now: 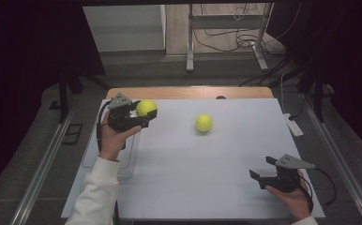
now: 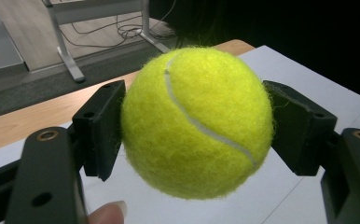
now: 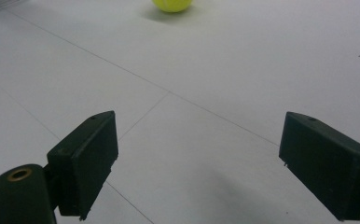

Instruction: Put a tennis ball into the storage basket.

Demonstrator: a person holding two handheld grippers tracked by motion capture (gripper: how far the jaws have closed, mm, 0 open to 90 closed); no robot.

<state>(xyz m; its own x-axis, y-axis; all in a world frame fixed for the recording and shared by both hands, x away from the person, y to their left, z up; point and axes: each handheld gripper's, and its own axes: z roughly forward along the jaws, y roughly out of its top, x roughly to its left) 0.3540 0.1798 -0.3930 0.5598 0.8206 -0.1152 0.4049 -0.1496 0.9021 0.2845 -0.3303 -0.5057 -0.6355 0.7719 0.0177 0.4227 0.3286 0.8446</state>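
Observation:
My left gripper is shut on a yellow-green tennis ball and holds it above the far left of the white table. In the left gripper view that ball sits squeezed between both black pads, its white seam facing me. A second tennis ball rests on the table near the middle, and its lower part appears at the top edge of the right gripper view. My right gripper is at the near right, low over the table, open with nothing between its fingers.
A clear shallow tray lies at the table's left edge under the left forearm. A white power strip lies off the right edge. Beyond the wooden far rim stand metal desk legs and loose cables.

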